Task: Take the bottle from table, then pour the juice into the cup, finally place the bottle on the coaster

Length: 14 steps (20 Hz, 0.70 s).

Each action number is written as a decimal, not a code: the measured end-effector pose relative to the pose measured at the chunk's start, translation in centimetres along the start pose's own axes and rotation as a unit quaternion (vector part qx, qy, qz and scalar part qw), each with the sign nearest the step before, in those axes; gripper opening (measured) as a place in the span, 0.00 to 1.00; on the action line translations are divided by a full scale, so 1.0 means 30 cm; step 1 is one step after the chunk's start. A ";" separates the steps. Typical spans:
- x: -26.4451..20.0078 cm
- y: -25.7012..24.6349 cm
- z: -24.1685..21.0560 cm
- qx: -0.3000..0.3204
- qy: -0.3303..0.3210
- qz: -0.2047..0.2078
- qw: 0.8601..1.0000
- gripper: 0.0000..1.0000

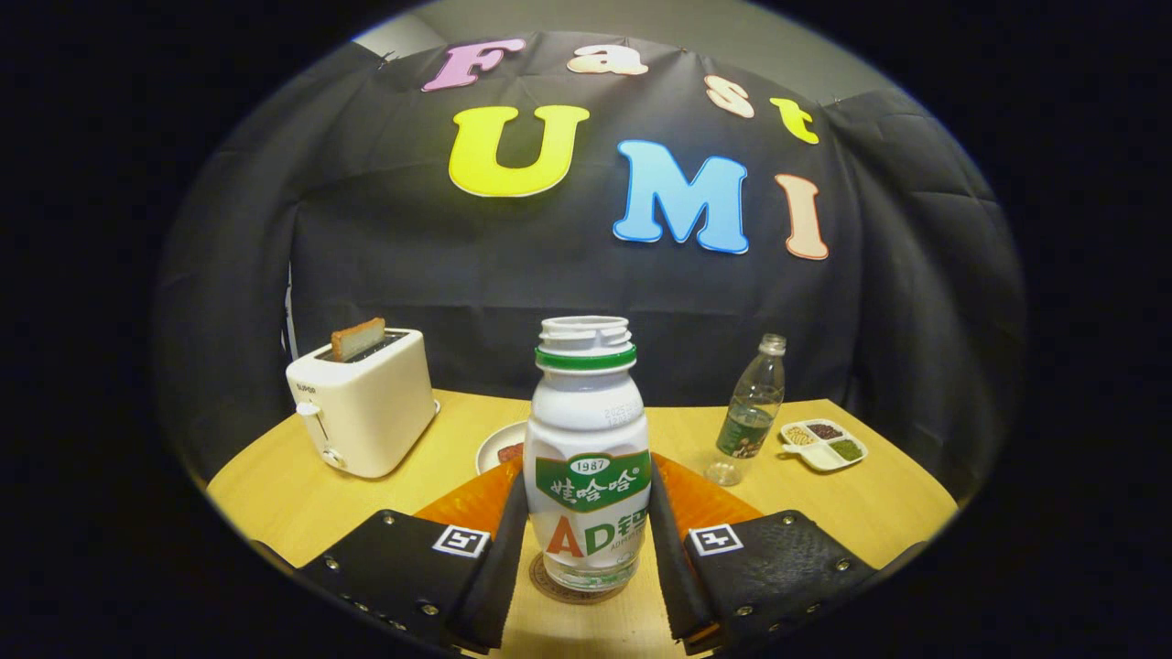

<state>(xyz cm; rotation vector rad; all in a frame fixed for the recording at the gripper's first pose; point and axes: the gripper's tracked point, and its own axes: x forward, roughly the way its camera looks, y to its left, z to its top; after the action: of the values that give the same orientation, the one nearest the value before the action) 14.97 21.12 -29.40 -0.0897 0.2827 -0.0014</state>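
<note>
Hand-held gripper [587, 540] is clamping both fingers on the open bottle [588, 458], which is standing upright on the coaster [577, 586] on the desk [879, 503]. Judging by this, only releasing is remaining.

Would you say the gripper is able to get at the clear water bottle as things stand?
Probably not yet: the gripper has the white juice bottle between its fingers, over the coaster, while the water bottle stands beyond them.
</note>
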 end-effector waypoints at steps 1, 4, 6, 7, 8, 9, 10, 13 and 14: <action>0.022 0.009 -0.017 0.001 0.001 0.004 1.000 0.65; 0.059 0.020 -0.084 -0.012 0.008 0.005 1.000 0.65; 0.077 0.026 -0.118 -0.012 0.010 0.008 1.000 0.65; 0.083 0.033 -0.134 -0.010 0.012 0.010 1.000 0.65; 0.084 0.035 -0.133 -0.008 0.008 0.010 1.000 0.65; 0.089 0.034 -0.127 -0.006 0.004 0.007 1.000 0.65; 0.090 0.030 -0.137 -0.005 0.005 0.006 1.000 0.65; 0.093 0.028 -0.137 0.001 -0.003 0.007 1.000 0.65; 0.091 0.029 -0.133 0.001 -0.006 0.007 1.000 0.65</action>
<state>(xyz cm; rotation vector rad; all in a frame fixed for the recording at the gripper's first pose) 16.48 21.58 -34.06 -0.0856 0.2717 0.0125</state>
